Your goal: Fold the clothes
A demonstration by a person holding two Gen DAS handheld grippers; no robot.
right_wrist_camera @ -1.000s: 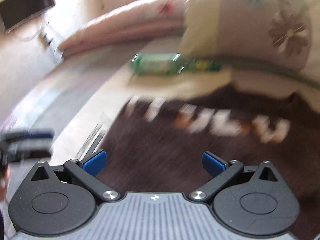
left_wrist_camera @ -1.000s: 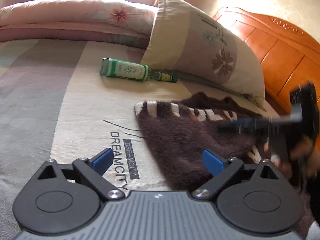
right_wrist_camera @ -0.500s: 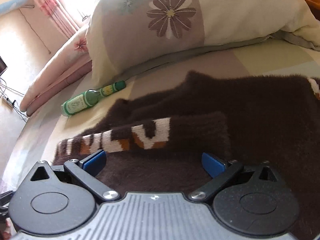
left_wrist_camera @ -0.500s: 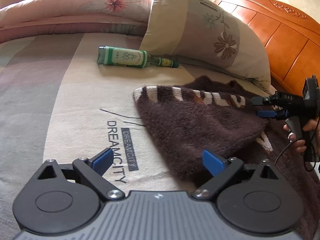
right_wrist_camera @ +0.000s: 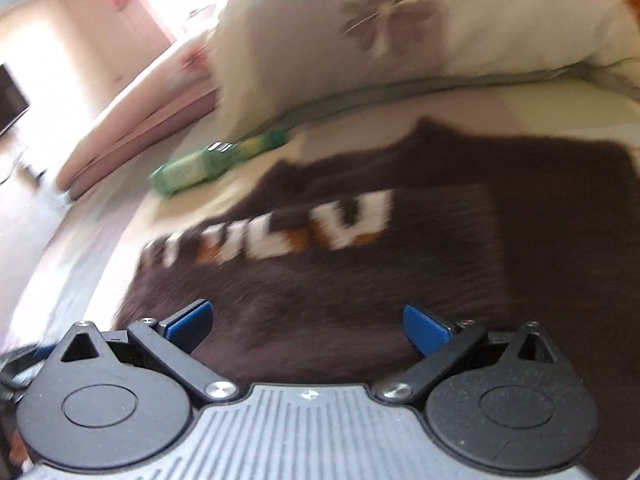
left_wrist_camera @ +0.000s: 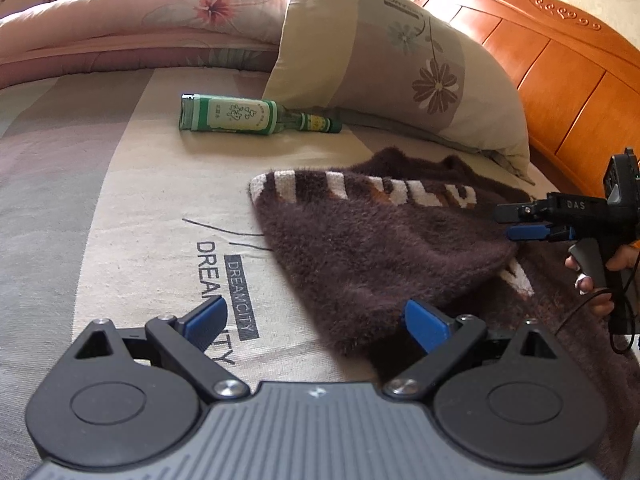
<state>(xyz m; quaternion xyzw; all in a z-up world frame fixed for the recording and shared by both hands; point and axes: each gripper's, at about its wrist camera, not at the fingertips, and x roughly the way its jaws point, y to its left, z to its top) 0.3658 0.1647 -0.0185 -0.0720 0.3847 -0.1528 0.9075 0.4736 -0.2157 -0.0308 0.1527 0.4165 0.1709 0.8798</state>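
**Readable lettering on the bed**

The bed sheet (left_wrist_camera: 132,200) carries "DREAMCITY" twice: in large dark letters, partly hidden behind the left gripper, and smaller inside a dark box beside them. The pillow (left_wrist_camera: 384,64) has small print along its top edge, too small to read. "DAS" stands on the right gripper (left_wrist_camera: 520,222). The green bottle's (left_wrist_camera: 236,116) label characters are illegible.

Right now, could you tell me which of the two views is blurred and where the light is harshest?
Right wrist view: motion-smeared throughout, the sweater, bottle and pillow all streaked; the window area at upper left is blown out. Left wrist view: sharp, with fisheye bending at the edges; sunlight brightens the headboard and wall at upper right.
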